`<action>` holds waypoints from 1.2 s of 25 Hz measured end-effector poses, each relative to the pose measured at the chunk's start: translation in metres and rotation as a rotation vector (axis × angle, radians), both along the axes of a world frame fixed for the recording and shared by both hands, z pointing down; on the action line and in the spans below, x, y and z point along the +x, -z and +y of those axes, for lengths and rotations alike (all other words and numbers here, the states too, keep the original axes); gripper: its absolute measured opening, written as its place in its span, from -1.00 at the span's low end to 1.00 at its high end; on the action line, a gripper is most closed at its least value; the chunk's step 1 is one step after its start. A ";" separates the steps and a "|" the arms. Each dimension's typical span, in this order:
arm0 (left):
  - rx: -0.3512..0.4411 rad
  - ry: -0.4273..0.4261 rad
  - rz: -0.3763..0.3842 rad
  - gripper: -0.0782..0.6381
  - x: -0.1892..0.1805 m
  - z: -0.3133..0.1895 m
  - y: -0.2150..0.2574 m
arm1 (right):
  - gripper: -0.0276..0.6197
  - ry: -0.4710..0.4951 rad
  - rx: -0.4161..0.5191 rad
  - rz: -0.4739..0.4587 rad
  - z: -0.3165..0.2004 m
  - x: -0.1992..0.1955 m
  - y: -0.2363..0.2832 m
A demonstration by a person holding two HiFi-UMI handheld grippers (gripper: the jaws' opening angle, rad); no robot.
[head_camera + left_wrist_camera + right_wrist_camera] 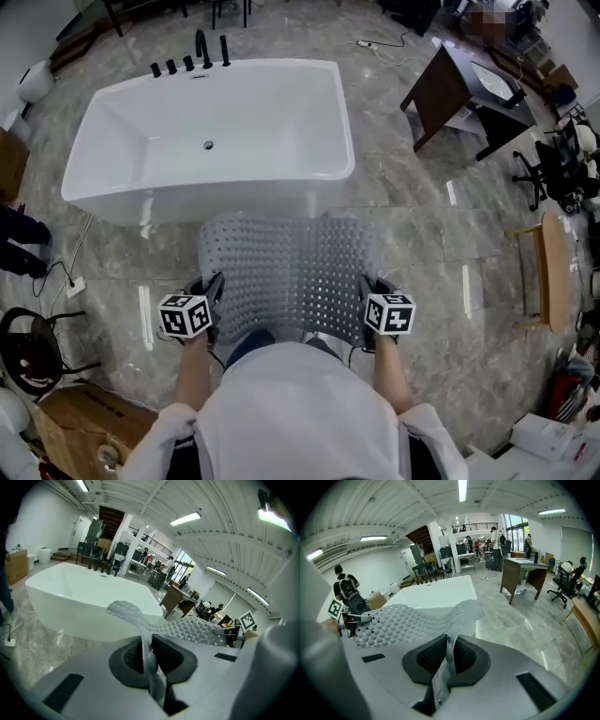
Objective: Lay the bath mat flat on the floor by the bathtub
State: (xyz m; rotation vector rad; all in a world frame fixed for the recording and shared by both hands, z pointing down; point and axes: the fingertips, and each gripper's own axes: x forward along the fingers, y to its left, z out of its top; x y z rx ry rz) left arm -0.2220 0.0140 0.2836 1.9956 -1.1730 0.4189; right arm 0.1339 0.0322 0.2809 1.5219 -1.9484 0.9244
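A grey translucent bath mat (292, 272) with bumps and small holes hangs spread between my two grippers, in front of the white bathtub (216, 131). My left gripper (214, 286) is shut on the mat's left edge, which runs between the black pads (127, 657) in the left gripper view. My right gripper (367, 289) is shut on the mat's right edge; the mat (408, 623) stretches away to the left in the right gripper view. The mat (187, 629) sags and ripples in the middle. Its far edge reaches the tub's near wall.
Grey marble floor (441, 272) lies around the tub. A dark desk (464, 94) stands at the back right, a wooden bench (553, 272) at the right, a cardboard box (80, 422) at the lower left. Black taps (192, 56) sit on the tub's far rim.
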 end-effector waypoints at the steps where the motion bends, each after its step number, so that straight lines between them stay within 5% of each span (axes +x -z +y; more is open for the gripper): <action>1: 0.000 -0.012 0.000 -0.66 -0.006 -0.007 -0.001 | -0.78 -0.010 0.001 0.002 -0.003 -0.007 0.000; 8: 0.014 -0.074 -0.009 -0.66 -0.028 -0.047 -0.002 | -0.78 -0.040 0.021 0.010 -0.028 -0.029 0.001; 30: 0.001 0.056 -0.040 -0.66 0.032 -0.080 -0.018 | -0.78 0.070 -0.009 0.031 -0.095 0.027 -0.025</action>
